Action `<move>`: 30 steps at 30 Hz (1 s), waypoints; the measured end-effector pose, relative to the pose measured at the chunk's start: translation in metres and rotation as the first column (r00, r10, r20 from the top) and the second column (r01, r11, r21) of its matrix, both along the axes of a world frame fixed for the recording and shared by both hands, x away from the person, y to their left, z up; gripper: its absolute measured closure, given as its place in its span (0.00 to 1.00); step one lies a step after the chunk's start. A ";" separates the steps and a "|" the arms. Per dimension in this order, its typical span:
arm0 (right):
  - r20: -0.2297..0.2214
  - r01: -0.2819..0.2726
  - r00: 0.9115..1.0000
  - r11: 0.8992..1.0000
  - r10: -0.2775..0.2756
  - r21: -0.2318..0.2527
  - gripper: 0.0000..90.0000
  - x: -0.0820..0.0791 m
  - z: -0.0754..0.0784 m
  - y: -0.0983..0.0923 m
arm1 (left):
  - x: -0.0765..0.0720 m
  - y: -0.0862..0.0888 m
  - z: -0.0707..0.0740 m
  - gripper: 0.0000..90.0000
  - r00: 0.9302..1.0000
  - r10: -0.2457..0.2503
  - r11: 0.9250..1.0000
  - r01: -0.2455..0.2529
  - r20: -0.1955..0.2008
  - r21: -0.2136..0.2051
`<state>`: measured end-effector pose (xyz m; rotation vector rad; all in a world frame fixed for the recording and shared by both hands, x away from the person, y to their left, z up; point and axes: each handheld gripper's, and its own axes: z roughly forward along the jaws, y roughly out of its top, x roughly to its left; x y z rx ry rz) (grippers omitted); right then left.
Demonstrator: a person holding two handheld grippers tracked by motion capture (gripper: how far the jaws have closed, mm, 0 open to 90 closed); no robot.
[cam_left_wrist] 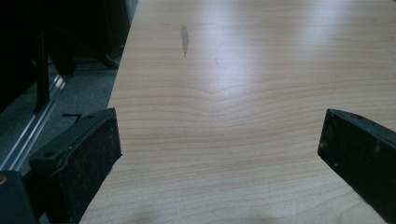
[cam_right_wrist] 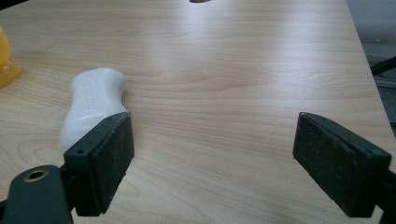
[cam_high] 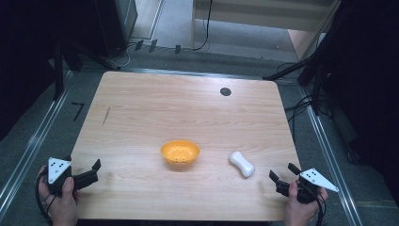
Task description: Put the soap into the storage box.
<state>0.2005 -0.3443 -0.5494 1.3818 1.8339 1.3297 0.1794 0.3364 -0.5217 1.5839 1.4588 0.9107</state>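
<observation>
High view: glossy white peanut-shaped piece (cam_high: 242,164) beside perforated, perhaps plastic, orange bowl (cam_high: 179,154).

In the right gripper view the lower end of the white peanut-shaped object (cam_right_wrist: 91,105) is hidden behind the near jaw of the right gripper (cam_right_wrist: 212,161), and its embossed lettering is too faint to be read. The orange bowl (cam_right_wrist: 5,60) is cut off by the left edge. The dark round mark (cam_right_wrist: 200,1) is clipped by the top edge
</observation>
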 end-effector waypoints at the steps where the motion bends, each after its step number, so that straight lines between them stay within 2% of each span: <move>1: -0.006 -0.003 1.000 1.000 0.003 -0.001 0.15 0.000 0.000 0.000 | 0.000 0.000 0.000 0.00 1.000 0.000 1.000 0.000 0.000 0.000; 5: -0.014 -0.002 1.000 1.000 0.002 -0.009 0.15 0.001 0.000 0.001 | -0.002 -0.002 0.000 0.00 1.000 -0.012 1.000 0.012 0.028 0.021; 8: -0.039 0.001 0.999 1.000 -0.002 -0.013 0.15 0.003 0.000 0.001 | 0.000 -0.004 0.000 0.00 1.000 -0.005 0.999 0.004 0.010 0.034; 12: -0.078 0.000 0.997 1.000 -0.001 -0.021 0.15 0.007 0.000 0.001 | 0.001 -0.003 0.000 0.00 1.000 -0.001 1.000 0.001 0.005 0.025; 14: -0.128 -0.024 0.992 0.998 0.017 -0.051 0.15 0.011 0.001 0.005 | 0.000 -0.002 0.000 0.00 1.000 -0.007 1.000 0.007 0.005 0.018; 16: -0.140 -0.029 0.990 0.997 0.020 -0.066 0.15 0.012 0.002 0.006 | 0.001 -0.003 0.000 0.00 1.000 -0.006 1.000 0.006 0.003 0.018; 19: -0.182 -0.067 0.982 0.989 0.042 -0.133 0.16 0.017 0.013 0.012 | 0.002 -0.004 0.000 0.00 1.000 -0.009 1.000 0.009 -0.009 0.029; 21: -0.193 -0.071 0.980 0.989 0.045 -0.131 0.16 0.017 0.014 0.013 | 0.002 -0.004 0.000 0.00 1.000 -0.008 0.999 0.008 -0.011 0.032; 22: -0.215 -0.096 0.974 0.986 0.065 -0.136 0.16 0.019 0.016 0.015 | 0.002 -0.004 0.000 0.00 1.000 -0.007 0.999 0.008 -0.014 0.034; 23: -0.243 -0.120 0.967 0.980 0.078 -0.162 0.16 0.022 0.019 0.018 | 0.002 -0.004 0.000 0.00 1.000 -0.009 0.999 0.010 -0.014 0.036; 24: -0.251 -0.133 0.964 0.976 0.088 -0.171 0.16 0.023 0.020 0.019 | 0.002 -0.004 0.000 0.00 1.000 -0.011 0.999 0.011 -0.012 0.038; 26: -0.256 -0.140 0.962 0.974 0.091 -0.180 0.16 0.023 0.022 0.021 | 0.002 -0.004 0.000 0.00 1.000 -0.014 0.999 0.015 -0.009 0.033; 29: -0.286 -0.159 0.953 0.968 0.099 -0.194 0.17 0.026 0.027 0.025 | 0.002 -0.005 0.000 0.00 1.000 -0.021 0.999 0.021 -0.010 0.038; 30: -0.286 -0.159 0.953 0.968 0.099 -0.194 0.17 0.026 0.027 0.025 | 0.002 -0.005 0.000 0.00 1.000 -0.021 0.999 0.021 -0.010 0.038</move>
